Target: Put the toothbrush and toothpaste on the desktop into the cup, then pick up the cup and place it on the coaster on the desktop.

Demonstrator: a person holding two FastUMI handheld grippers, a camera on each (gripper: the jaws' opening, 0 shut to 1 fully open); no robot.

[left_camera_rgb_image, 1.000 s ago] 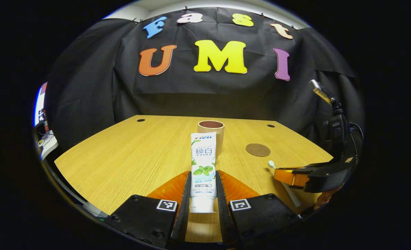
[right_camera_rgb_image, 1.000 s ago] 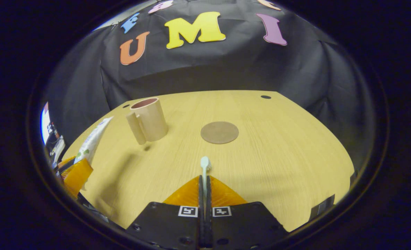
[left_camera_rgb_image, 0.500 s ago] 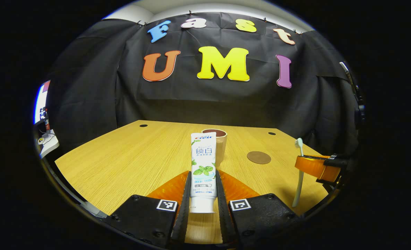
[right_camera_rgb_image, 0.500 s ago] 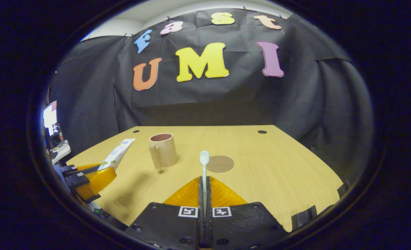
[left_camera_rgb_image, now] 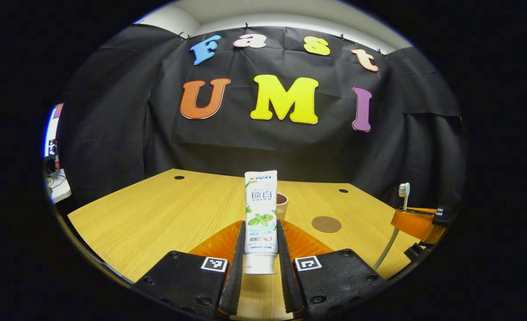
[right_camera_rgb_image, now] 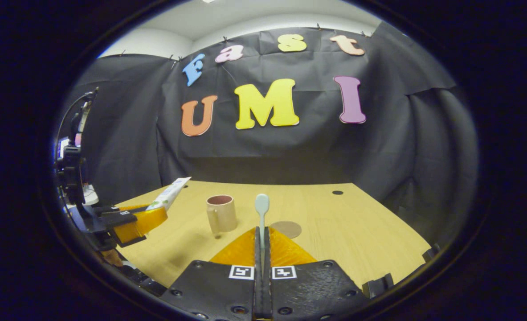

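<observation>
A white toothpaste tube (left_camera_rgb_image: 260, 209) stands up between my left gripper's fingers; the left gripper (left_camera_rgb_image: 260, 229) is shut on it above the wooden table (left_camera_rgb_image: 165, 214). The tan cup (left_camera_rgb_image: 282, 204) sits behind the tube, mostly hidden. In the right gripper view the cup (right_camera_rgb_image: 222, 213) stands upright, handle toward me, left of the toothbrush (right_camera_rgb_image: 262, 209). My right gripper (right_camera_rgb_image: 262, 236) is shut on the toothbrush's handle, its head pointing up. The round brown coaster (right_camera_rgb_image: 287, 229) lies flat behind it. The toothbrush (left_camera_rgb_image: 401, 196) and the right gripper (left_camera_rgb_image: 417, 221) also appear at the right of the left gripper view.
The wooden table (right_camera_rgb_image: 357, 232) has small dark holes near its far corners (right_camera_rgb_image: 337, 192). The black cloth wall closes the back and sides. At the far left of the left gripper view, a bright gap shows equipment (left_camera_rgb_image: 51, 156) beyond the booth.
Both grippers have risen and tilted up with their loads. The cup and coaster now sit lower and smaller in both views. The toothbrush went from lying near the tabletop to held head-up.
</observation>
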